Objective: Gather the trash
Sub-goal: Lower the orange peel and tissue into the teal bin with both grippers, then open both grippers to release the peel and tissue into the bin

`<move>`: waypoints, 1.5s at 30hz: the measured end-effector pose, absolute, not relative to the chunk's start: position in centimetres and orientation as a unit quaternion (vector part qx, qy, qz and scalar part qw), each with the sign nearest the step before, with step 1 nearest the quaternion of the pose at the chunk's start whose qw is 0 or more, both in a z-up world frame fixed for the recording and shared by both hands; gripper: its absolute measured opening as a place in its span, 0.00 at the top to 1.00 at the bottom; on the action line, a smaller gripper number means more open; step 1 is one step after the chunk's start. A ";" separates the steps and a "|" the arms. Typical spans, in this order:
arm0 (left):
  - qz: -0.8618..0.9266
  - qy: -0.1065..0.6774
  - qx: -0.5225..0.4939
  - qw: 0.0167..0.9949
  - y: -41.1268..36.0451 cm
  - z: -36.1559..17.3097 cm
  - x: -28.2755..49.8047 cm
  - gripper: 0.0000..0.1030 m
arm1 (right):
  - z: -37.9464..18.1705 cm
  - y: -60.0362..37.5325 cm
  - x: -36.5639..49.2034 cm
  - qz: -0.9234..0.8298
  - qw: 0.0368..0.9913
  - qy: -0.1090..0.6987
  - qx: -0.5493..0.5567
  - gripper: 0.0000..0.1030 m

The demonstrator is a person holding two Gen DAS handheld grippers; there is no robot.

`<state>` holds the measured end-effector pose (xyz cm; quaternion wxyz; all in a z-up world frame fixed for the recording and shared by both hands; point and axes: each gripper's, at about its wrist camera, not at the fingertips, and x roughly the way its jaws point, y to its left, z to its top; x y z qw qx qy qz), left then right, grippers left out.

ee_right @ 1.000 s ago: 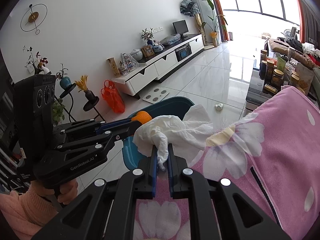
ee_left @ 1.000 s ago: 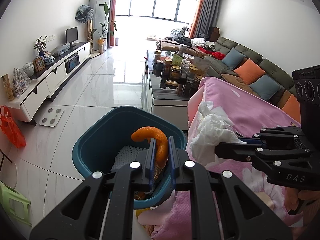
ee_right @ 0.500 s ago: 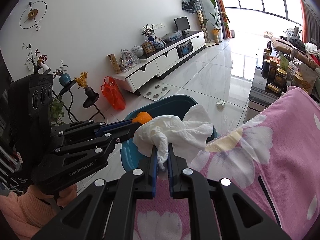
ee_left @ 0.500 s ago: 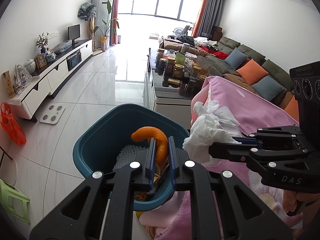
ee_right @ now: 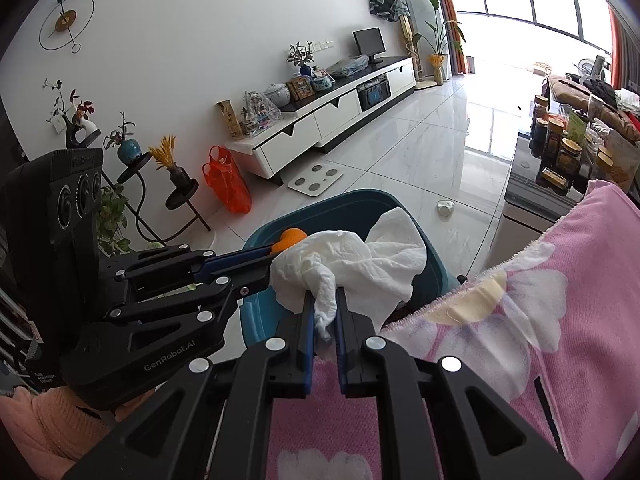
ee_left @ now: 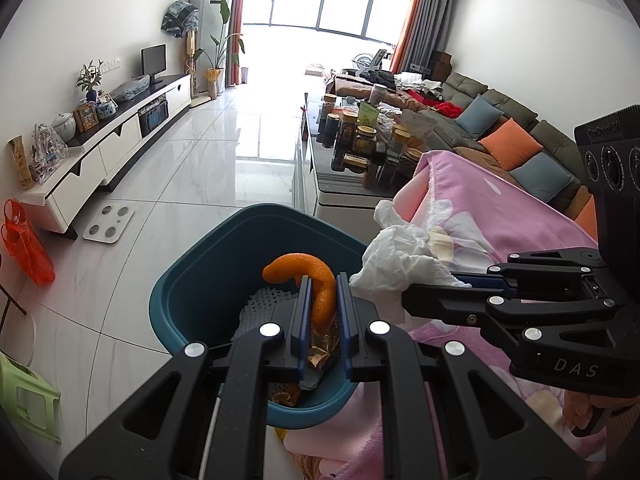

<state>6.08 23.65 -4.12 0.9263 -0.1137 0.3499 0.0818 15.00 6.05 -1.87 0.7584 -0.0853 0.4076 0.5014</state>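
**Two pieces of trash pinched, both to be let go over the bin**

My left gripper (ee_left: 322, 294) has its jaws closed on the curled orange strip of peel (ee_left: 316, 286), which hangs over the open mouth of the dark teal plastic bin (ee_left: 188, 280), above the white foam netting (ee_left: 260, 304) and gold wrapper already lying inside that bin. My right gripper (ee_right: 323, 314) has its jaws clamped on a twisted tail of the crumpled white paper tissue (ee_right: 360, 260), most of it above the bin's near rim, just off the edge of the pink flowered blanket (ee_right: 560, 320). I judge the peel can drop as it is; the tissue I would carry further toward the middle of the bin before opening, since it is light and wide and could catch on the rim or fall back onto the blanket.
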 end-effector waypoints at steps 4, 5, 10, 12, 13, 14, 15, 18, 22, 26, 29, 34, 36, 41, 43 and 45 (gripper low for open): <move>0.086 0.352 -0.116 0.925 23.8 -4.5 6.3 0.88 | -2.1 6.5 15.1 0.501 0.756 0.411 -0.089 0.92; 0.087 0.352 -0.117 0.925 23.9 -4.6 6.3 0.88 | -2.2 6.5 15.2 0.501 0.756 0.412 -0.090 0.92; 0.090 0.353 -0.119 0.924 23.9 -4.8 6.5 0.88 | -2.6 7.2 15.4 0.500 0.753 0.417 -0.094 0.92; 0.091 0.354 -0.119 0.923 24.0 -5.0 6.6 0.88 | -2.7 7.4 15.6 0.499 0.753 0.419 -0.095 0.92; 0.092 0.355 -0.120 0.923 24.0 -5.1 6.6 0.88 | -2.7 7.6 15.6 0.498 0.752 0.421 -0.096 0.92; 0.093 0.356 -0.120 0.922 24.0 -5.2 6.7 0.88 | -2.8 7.7 15.7 0.498 0.752 0.422 -0.097 0.92; 0.094 0.356 -0.120 0.922 24.0 -5.3 6.8 0.88 | -2.9 7.9 15.7 0.497 0.751 0.424 -0.098 0.92; 0.097 0.359 -0.122 0.920 24.2 -5.6 6.9 0.88 | -3.1 8.3 15.9 0.496 0.748 0.430 -0.103 0.92; 0.099 0.362 -0.124 0.919 24.2 -6.0 7.3 0.88 | -3.5 8.8 16.2 0.493 0.745 0.436 -0.108 0.92; 0.100 0.366 -0.126 0.917 24.4 -6.5 7.5 0.88 | -3.9 9.1 16.3 0.491 0.743 0.442 -0.111 0.92; 0.101 0.368 -0.128 0.915 24.4 -6.7 7.8 0.88 | -4.3 9.3 16.5 0.489 0.740 0.448 -0.111 0.92; 0.102 0.372 -0.129 0.914 24.3 -6.9 8.3 0.88 | -4.7 9.7 16.7 0.484 0.738 0.455 -0.115 0.91; 0.101 0.374 -0.131 0.913 24.5 -7.1 8.4 0.88 | -4.8 9.8 16.8 0.482 0.737 0.459 -0.116 0.91; 0.103 0.380 -0.132 0.910 24.6 -7.6 8.8 0.88 | -5.1 10.2 17.0 0.478 0.737 0.463 -0.118 0.90; 0.103 0.383 -0.136 0.908 24.7 -7.9 9.1 0.88 | -5.2 10.4 17.1 0.476 0.737 0.465 -0.117 0.89; 0.102 0.386 -0.140 0.906 24.8 -8.2 9.3 0.87 | -5.3 10.4 17.1 0.474 0.737 0.467 -0.117 0.87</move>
